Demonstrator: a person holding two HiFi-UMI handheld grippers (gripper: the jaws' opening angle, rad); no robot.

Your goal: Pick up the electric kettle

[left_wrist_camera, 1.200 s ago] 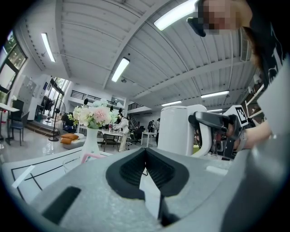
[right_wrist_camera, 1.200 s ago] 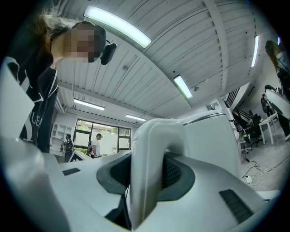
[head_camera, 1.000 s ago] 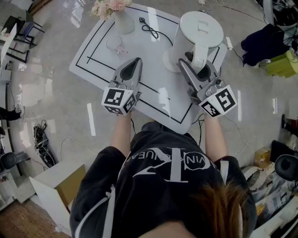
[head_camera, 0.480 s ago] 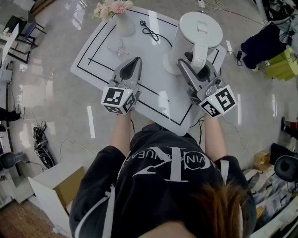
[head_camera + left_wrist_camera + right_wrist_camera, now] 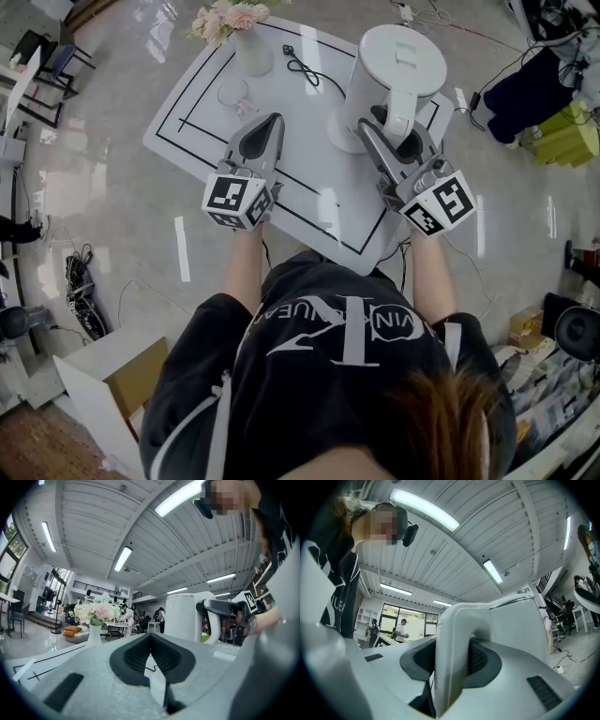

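Observation:
A white electric kettle [image 5: 398, 66] stands on its round base [image 5: 343, 129] at the far right of the white table [image 5: 309, 202]. My right gripper [image 5: 394, 133] is shut on the kettle's arched handle [image 5: 452, 658], with one dark pad on each side of it. The kettle body [image 5: 520, 625] rises just beyond the jaws. My left gripper [image 5: 270, 127] hovers over the middle of the table, left of the kettle, shut with nothing in it. In the left gripper view its pads [image 5: 151, 641] meet, and the kettle [image 5: 185, 618] shows to the right.
A vase of pink flowers [image 5: 246, 37], a clear glass [image 5: 232, 91] and a coiled black cable [image 5: 302, 61] sit at the table's far left. Black lines mark the tabletop. A cardboard box [image 5: 141, 375] stands on the floor at lower left, clutter at right.

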